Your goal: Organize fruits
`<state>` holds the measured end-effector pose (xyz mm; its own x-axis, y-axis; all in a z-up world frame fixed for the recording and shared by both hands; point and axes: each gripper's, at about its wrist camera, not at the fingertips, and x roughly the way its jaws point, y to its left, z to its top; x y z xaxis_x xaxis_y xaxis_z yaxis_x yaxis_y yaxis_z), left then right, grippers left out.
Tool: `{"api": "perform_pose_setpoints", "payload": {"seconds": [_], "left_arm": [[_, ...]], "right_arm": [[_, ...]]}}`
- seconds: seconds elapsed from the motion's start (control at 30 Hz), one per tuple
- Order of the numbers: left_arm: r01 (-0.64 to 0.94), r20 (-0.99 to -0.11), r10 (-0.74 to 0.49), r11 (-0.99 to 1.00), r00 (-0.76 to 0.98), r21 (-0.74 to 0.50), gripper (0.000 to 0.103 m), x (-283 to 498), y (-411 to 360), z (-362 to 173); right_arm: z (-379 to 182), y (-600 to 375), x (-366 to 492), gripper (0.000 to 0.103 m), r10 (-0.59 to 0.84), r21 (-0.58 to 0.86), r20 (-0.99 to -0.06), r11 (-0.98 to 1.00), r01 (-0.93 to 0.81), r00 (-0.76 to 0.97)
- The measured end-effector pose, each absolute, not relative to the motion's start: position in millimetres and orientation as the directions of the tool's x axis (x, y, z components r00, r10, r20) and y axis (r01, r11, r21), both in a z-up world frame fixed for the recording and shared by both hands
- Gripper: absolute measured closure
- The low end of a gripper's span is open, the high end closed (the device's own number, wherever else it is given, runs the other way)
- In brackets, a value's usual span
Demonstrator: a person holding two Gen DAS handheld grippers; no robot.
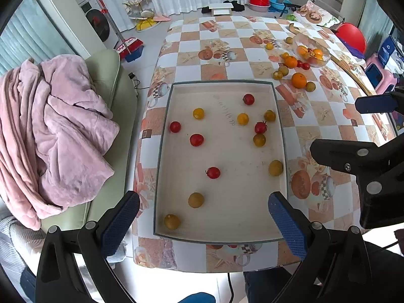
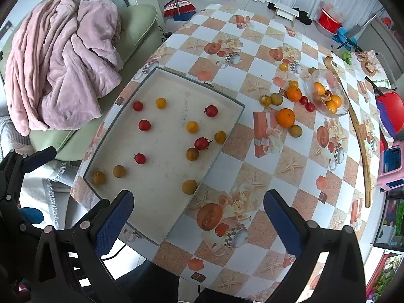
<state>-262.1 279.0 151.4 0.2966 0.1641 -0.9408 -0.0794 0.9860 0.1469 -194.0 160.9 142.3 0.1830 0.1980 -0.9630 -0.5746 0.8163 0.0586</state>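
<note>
Here, both grippers hover above the near edge of the surface (image 2: 252, 80), which is covered in a checkered orange-and-white printed cloth. The left gripper (image 1: 203, 217) has its blue-padded fingers (image 1: 121, 224) spread wide and released, holding nothing, over the near end of a shallow rectangular white tray with a grey rim (image 1: 162, 131). The right gripper (image 2: 198, 218) is likewise spread apart and empty, poised over the tray's near right corner. Inside the tray lie small round red fruits (image 1: 196, 140) and small round yellow fruits (image 1: 198, 113), scattered apart. Beyond the tray, on the cloth, sit two larger oranges (image 2: 285, 117) among more small fruits, beside a clear glass bowl (image 2: 325, 93) holding fruit. A long wooden stick (image 2: 361, 139) lies near the bowl. A pink fleece blanket (image 1: 50, 126) is heaped on a pale green sofa (image 1: 113, 75) to the left.
</note>
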Motion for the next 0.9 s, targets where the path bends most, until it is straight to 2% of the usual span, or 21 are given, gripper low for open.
{"api": "perform_pose_setpoints", "payload": {"seconds": [0.9], "left_arm": [[-0.078,-0.944,0.163,0.986,0.287,0.147,0.001,-257.5,280.1,148.8]], "right_arm": [[144.0,167.2,-185.7,0.000,0.202,0.059,-0.963,0.808,-0.586,0.182]]}}
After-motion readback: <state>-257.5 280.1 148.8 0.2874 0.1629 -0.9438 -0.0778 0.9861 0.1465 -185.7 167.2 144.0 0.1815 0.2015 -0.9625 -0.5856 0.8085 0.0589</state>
